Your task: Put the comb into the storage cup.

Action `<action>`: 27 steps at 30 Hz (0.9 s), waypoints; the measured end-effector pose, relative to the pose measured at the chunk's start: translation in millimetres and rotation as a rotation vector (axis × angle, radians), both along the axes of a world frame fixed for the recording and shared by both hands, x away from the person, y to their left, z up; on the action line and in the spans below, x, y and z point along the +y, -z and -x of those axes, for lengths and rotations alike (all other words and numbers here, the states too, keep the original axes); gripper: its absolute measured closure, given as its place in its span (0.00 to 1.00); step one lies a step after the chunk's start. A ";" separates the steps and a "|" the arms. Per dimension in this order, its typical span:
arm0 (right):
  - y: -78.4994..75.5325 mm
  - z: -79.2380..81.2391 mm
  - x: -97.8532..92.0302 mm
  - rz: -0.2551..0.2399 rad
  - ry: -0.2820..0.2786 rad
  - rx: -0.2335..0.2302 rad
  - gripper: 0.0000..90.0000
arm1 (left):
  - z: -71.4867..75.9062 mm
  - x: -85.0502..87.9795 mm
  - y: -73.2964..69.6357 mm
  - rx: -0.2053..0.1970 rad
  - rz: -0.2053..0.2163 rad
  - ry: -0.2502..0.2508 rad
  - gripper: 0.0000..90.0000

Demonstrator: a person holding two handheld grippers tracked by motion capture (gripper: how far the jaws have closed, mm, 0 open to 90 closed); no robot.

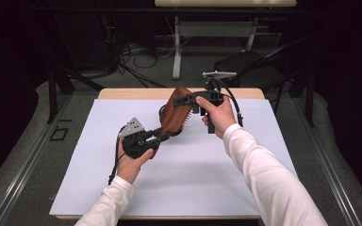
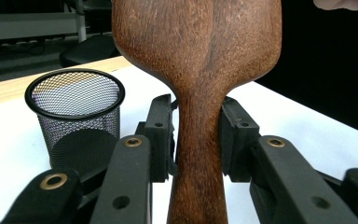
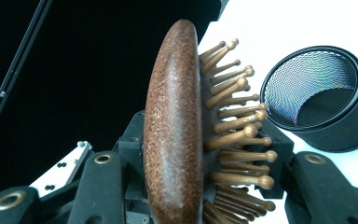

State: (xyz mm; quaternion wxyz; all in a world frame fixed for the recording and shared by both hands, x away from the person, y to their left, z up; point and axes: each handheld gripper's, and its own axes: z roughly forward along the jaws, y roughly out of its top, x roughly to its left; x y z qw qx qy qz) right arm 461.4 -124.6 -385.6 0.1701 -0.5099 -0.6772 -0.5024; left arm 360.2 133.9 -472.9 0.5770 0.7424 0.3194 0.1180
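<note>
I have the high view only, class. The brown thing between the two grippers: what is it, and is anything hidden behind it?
Observer: A wooden hairbrush; the right gripper clamps its head, one jaw on the back, one among the bristle pins.
Operator: And the left gripper?
Observer: The left gripper is shut on the handle's narrow neck.
Operator: Anything else on the table?
Observer: A black mesh cup stands upright and looks empty.

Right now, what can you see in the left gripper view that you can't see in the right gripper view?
The left gripper view shows the wooden hairbrush's smooth back and its handle, squeezed between the left gripper's jaws. The right gripper view shows the brush side-on with its wooden bristles, and the right gripper clamping the brush head. Both show the black mesh cup standing on the white table.
</note>
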 end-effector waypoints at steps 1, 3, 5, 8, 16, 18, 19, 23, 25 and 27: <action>-0.1 0.1 0.0 0.001 -0.001 -0.001 0.54 | 0.1 0.0 -0.1 0.002 -0.005 -0.005 0.74; -0.1 0.1 -0.1 0.000 -0.002 0.001 0.54 | -0.1 0.1 0.2 0.002 -0.001 -0.011 0.71; -0.1 0.2 -0.2 -0.005 0.000 0.001 0.54 | -0.5 0.7 0.3 0.005 0.004 -0.015 0.69; -1.3 0.3 -0.8 -0.008 0.008 -0.002 0.54 | -1.2 1.1 0.6 0.010 0.005 -0.032 0.63; -2.6 -0.9 -6.2 0.010 0.028 -0.014 0.54 | -2.5 2.3 1.1 0.019 0.012 -0.062 0.50; -2.8 -1.2 -7.1 0.012 0.038 -0.016 0.54 | -2.5 2.8 0.7 0.014 0.017 -0.062 0.48; -2.9 -1.4 -7.7 0.015 0.039 -0.020 0.54 | -2.4 2.9 0.5 0.013 0.020 -0.061 0.47; -3.7 -2.2 -10.2 0.015 0.050 -0.020 0.54 | -2.7 3.1 0.6 0.014 0.030 -0.054 0.44; -4.3 -2.5 -11.8 0.012 0.058 -0.021 0.54 | -2.7 3.2 0.5 0.018 0.037 -0.056 0.43; -4.7 -3.2 -13.5 0.013 0.065 -0.024 0.54 | -2.7 3.4 0.2 0.016 0.037 -0.058 0.41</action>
